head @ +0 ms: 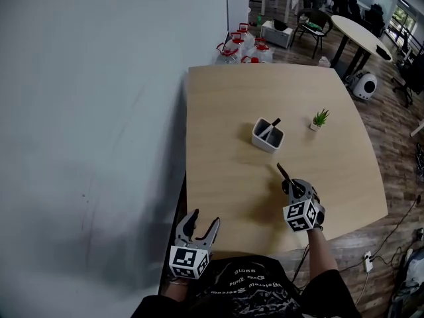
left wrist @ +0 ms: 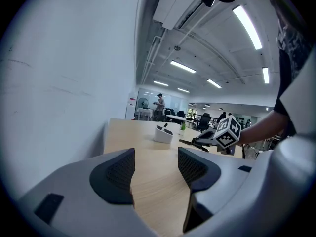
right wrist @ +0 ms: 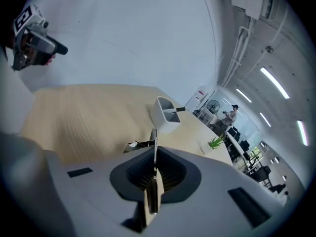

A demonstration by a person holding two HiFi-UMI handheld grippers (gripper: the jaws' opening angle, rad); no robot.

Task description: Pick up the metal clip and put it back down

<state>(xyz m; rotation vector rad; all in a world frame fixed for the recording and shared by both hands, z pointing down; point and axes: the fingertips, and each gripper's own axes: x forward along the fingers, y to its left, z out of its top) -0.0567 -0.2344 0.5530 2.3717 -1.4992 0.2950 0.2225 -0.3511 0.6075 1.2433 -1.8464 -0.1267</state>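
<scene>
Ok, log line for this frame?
left tongs: open, empty | right tongs: shut on metal clip | metal clip: held over table, not yet down

Pale wall (head: 99,111), wood floor (head: 397,144), ceiling striplights (left wrist: 249,26)

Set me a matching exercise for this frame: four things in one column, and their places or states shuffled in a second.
Things:
1. metal clip
2. left claw
3. white holder
4. small plant

Places or states:
A. open, nothing between its jaws
B. green, in a little pot
C. pinched in the shut right claw
D. stands at the middle of the table

Pairs: 1-C, 2-A, 3-D, 4-B
</scene>
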